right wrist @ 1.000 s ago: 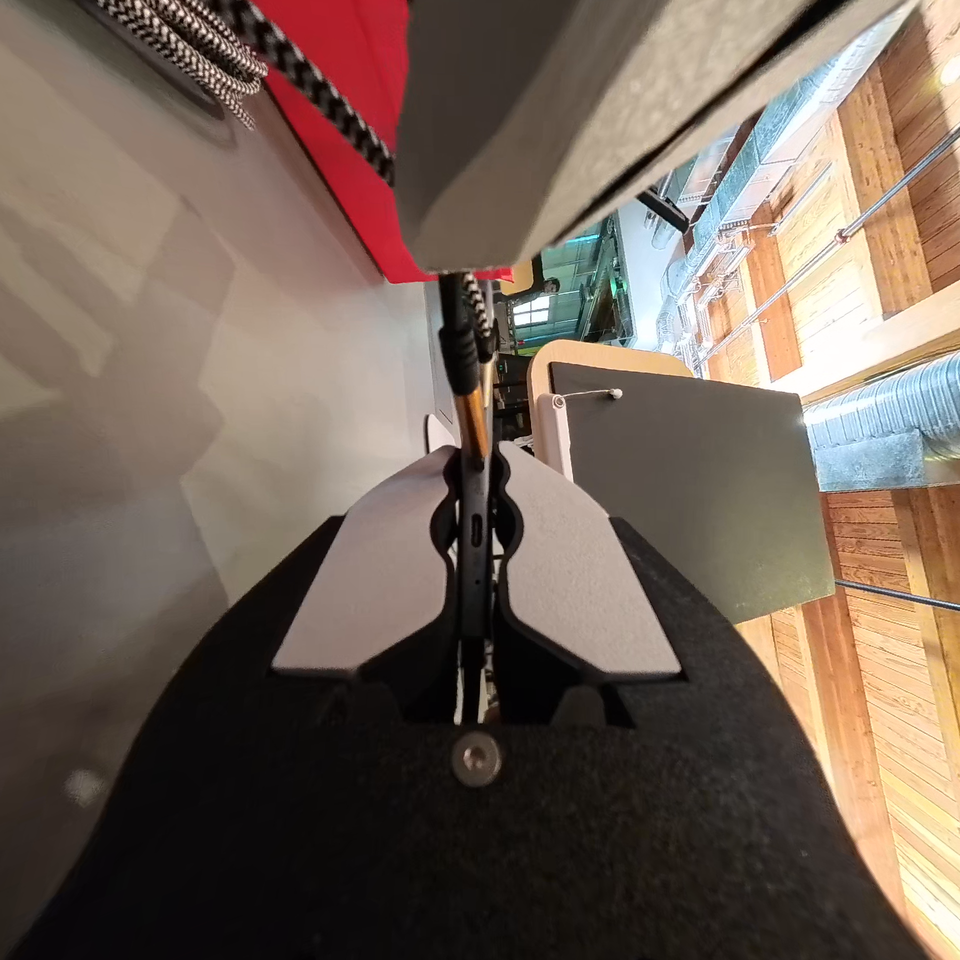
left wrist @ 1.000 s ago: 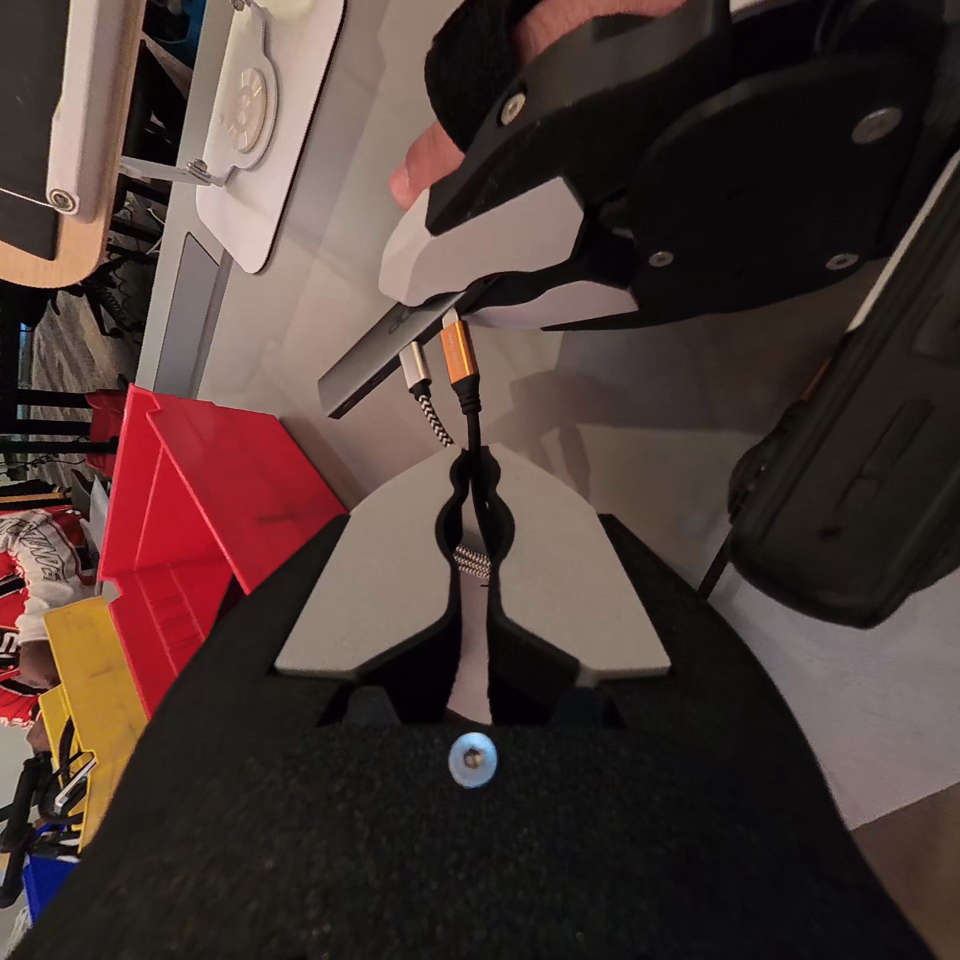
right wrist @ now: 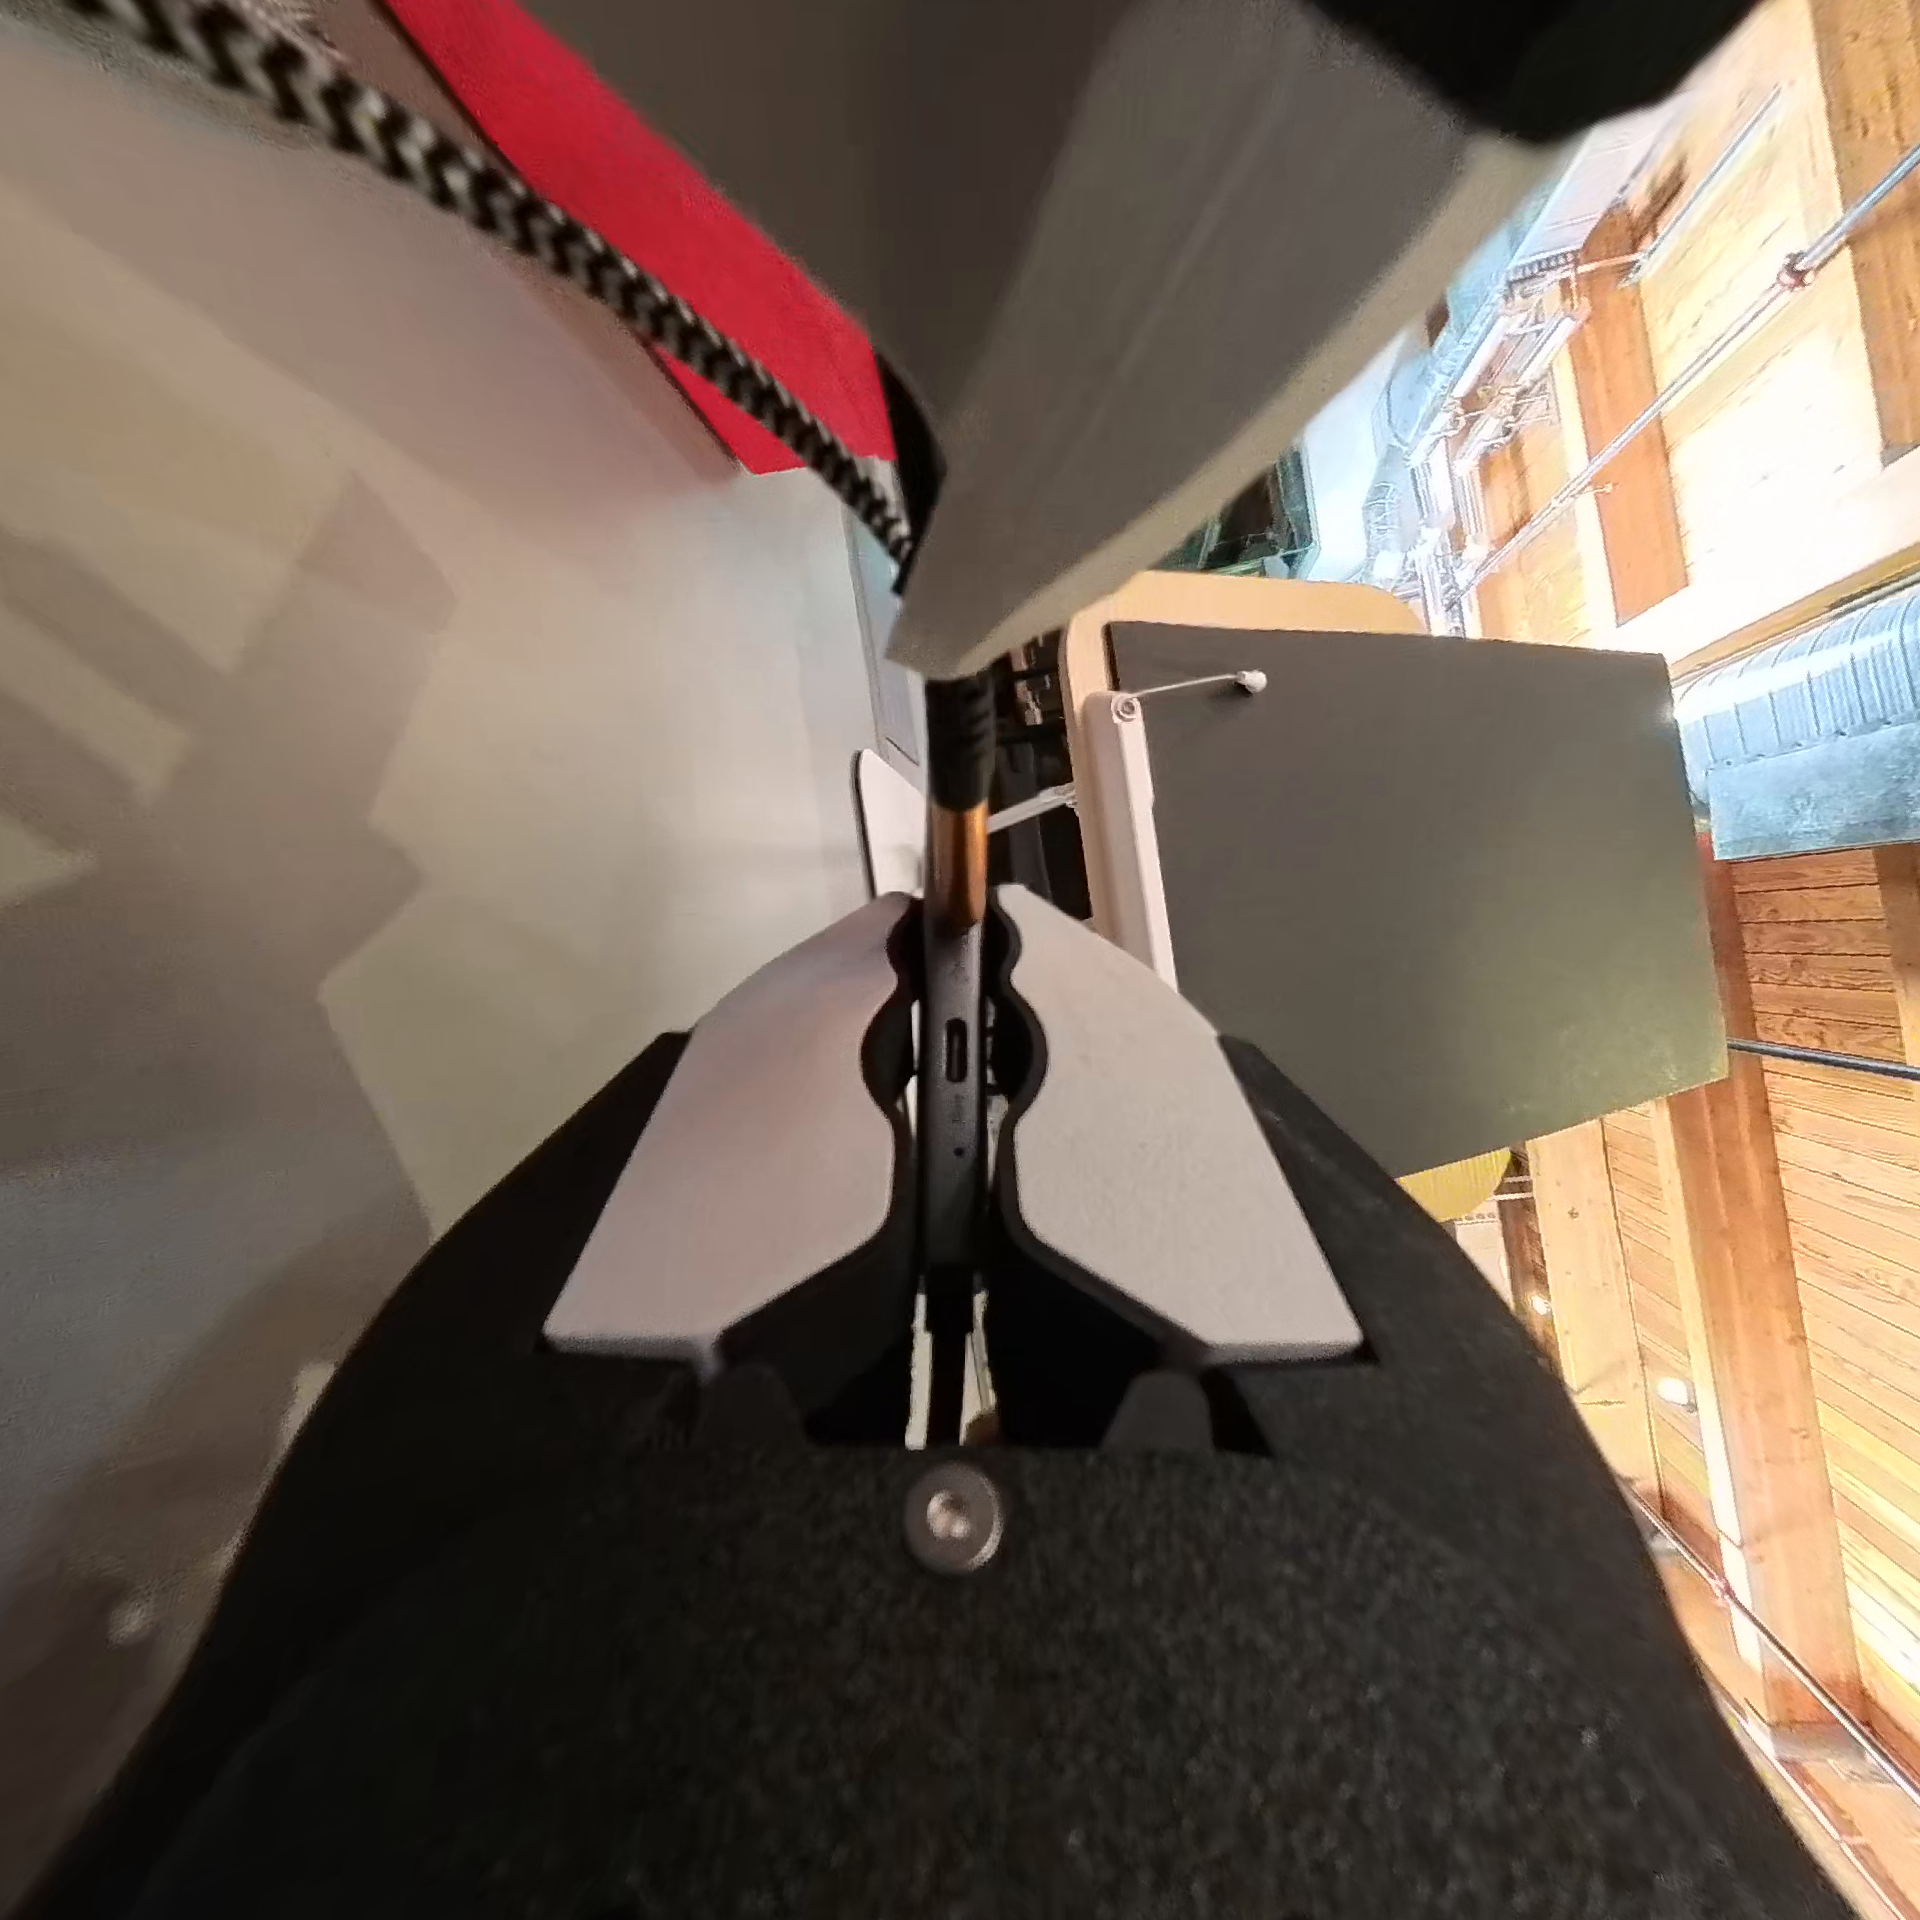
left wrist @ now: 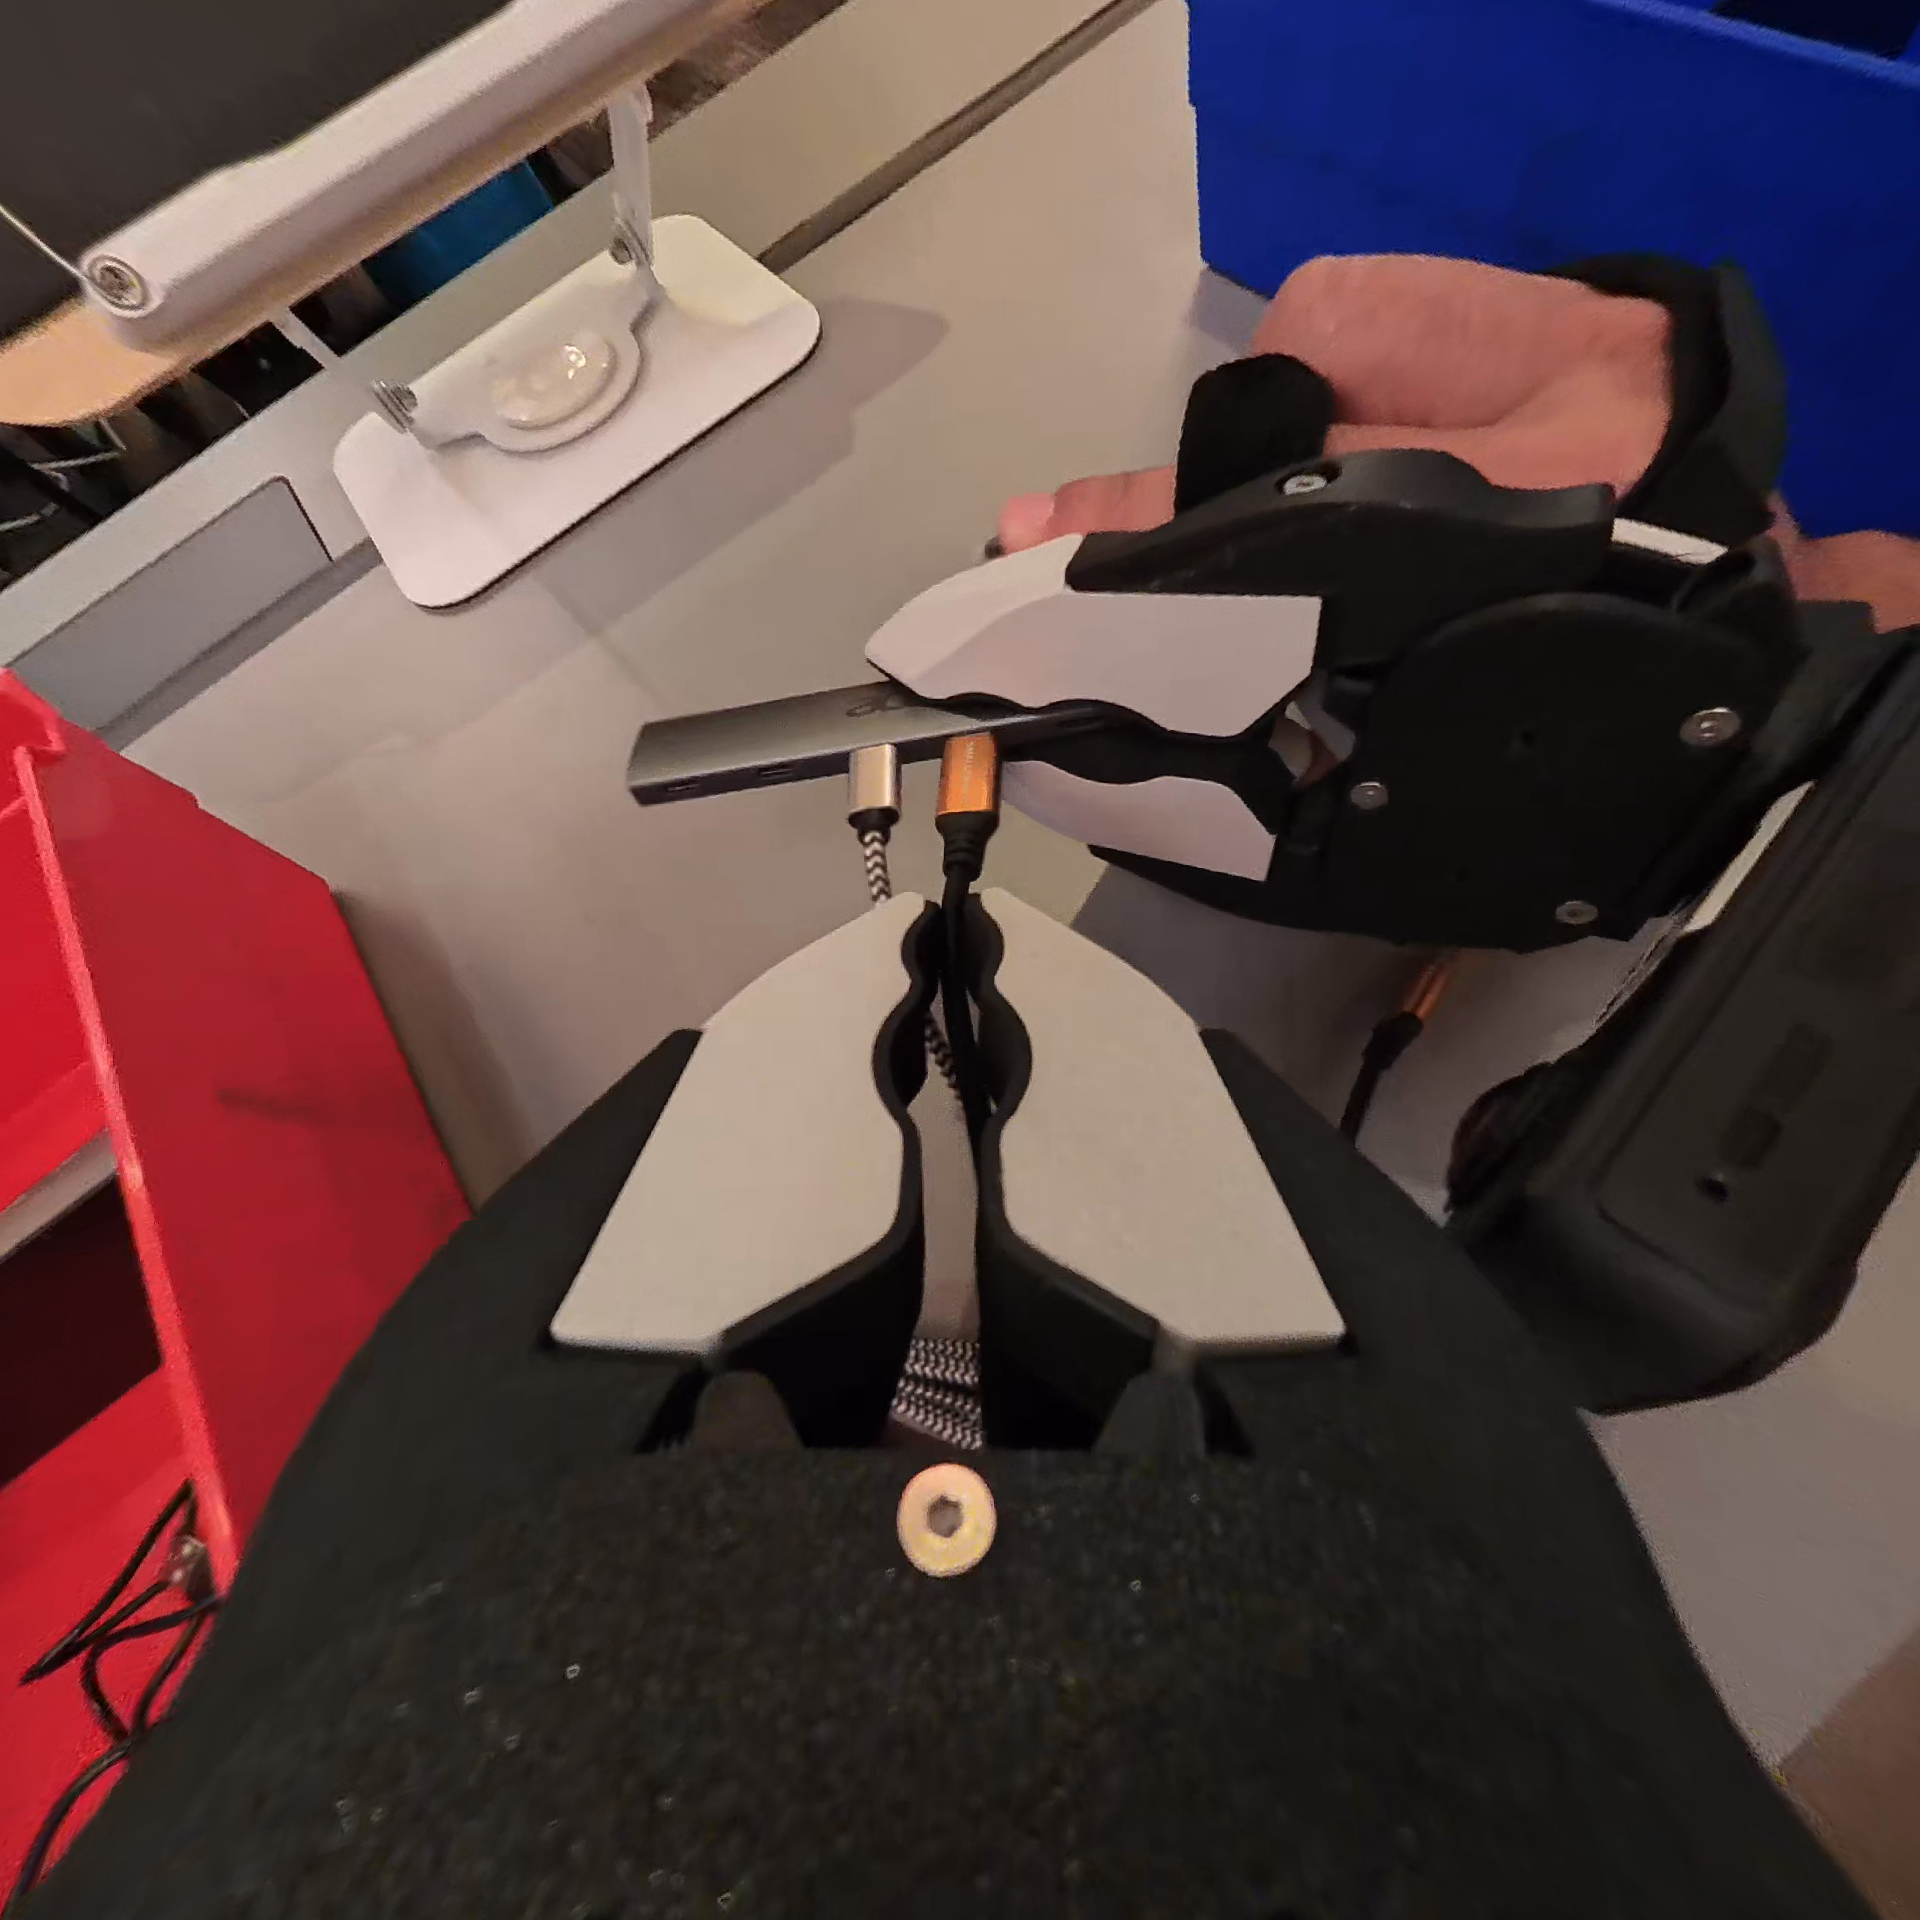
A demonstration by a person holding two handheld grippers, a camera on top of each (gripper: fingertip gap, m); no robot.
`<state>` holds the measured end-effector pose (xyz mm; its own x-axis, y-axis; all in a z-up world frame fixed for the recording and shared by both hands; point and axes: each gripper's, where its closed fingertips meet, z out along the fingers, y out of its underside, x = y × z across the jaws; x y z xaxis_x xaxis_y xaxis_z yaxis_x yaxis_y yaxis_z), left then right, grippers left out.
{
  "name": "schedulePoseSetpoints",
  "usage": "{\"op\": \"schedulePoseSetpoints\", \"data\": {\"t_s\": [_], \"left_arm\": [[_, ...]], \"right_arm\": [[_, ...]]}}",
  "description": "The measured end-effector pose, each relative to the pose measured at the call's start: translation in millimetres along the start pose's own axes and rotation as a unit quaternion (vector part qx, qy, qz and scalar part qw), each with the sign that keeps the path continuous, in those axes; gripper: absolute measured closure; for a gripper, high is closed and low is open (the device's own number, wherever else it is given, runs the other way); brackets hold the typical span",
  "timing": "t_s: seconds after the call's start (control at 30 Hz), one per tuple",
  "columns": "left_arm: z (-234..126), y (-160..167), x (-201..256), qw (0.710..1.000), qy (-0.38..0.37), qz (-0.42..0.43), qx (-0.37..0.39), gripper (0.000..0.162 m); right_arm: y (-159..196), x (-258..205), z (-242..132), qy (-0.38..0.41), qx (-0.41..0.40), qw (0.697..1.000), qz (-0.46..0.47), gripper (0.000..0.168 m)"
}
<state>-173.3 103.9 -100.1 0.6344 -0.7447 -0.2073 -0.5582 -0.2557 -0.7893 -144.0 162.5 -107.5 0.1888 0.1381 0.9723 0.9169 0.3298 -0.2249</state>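
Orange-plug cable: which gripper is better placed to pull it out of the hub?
Left, probably. The left gripper is already shut on the black cable just below the orange plug, while the right gripper is clamped on the grey hub, steadying it.

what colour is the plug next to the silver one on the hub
Orange, on a black cable, plugged into the grey hub. Left wrist view shows it best.
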Motion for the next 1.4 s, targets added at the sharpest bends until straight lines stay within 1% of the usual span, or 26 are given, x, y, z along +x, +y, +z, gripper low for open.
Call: {"op": "schedulePoseSetpoints", "data": {"t_s": [0.17, 0.23, 0.3, 0.4, 0.5, 0.6, 0.7, 0.8, 0.9, 1.0, 1.07, 1.27, 1.4], "left_arm": [[0, -3, -2, 1.0, 0.008, -0.012, 0.007, 0.159], [1, -3, -2, 1.0, -0.003, -0.009, 0.012, 0.159], [2, -4, -1, 1.0, -0.012, -0.009, 0.024, 0.159], [2, -7, 0, 0.999, -0.007, -0.014, 0.051, 0.159], [2, -8, 7, 0.998, 0.016, -0.013, 0.066, 0.158], [1, -10, 10, 0.997, 0.022, -0.009, 0.077, 0.158], [-2, -15, 11, 0.995, 0.024, 0.001, 0.097, 0.158], [0, -10, 8, 0.996, 0.023, 0.008, 0.085, 0.158], [4, -3, -3, 0.997, 0.036, -0.021, 0.072, 0.158], [5, 0, -12, 0.997, 0.035, -0.029, 0.069, 0.158], [4, 0, -15, 0.997, 0.039, -0.027, 0.068, 0.158], [4, 2, -13, 0.994, 0.073, -0.031, 0.075, 0.159], [8, 7, -11, 0.996, 0.058, -0.012, 0.068, 0.159]], "right_arm": [[-1, 1, 2, 0.006, 0.013, 1.0, -0.01, 0.16], [1, -1, 2, -0.001, 0.0, 1.0, -0.014, 0.159], [3, -7, 1, -0.016, -0.023, 1.0, 0.0, 0.16], [2, -10, 0, -0.025, -0.033, 0.999, 0.011, 0.159], [0, -14, -1, -0.038, -0.034, 0.998, 0.026, 0.159], [0, -12, -1, -0.034, -0.034, 0.998, 0.032, 0.159], [-3, -9, -2, -0.037, -0.022, 0.997, 0.058, 0.159], [0, -2, -1, -0.011, -0.014, 0.999, 0.034, 0.159], [-1, 2, -1, -0.004, 0.018, 0.999, 0.035, 0.159], [-6, -1, -2, 0.014, 0.046, 0.999, -0.007, 0.159], [-8, -1, -2, 0.021, 0.061, 0.998, -0.018, 0.158], [-8, -1, -5, 0.007, 0.056, 0.998, -0.016, 0.159], [-8, -2, -6, 0.006, 0.041, 0.999, -0.014, 0.159]]}}
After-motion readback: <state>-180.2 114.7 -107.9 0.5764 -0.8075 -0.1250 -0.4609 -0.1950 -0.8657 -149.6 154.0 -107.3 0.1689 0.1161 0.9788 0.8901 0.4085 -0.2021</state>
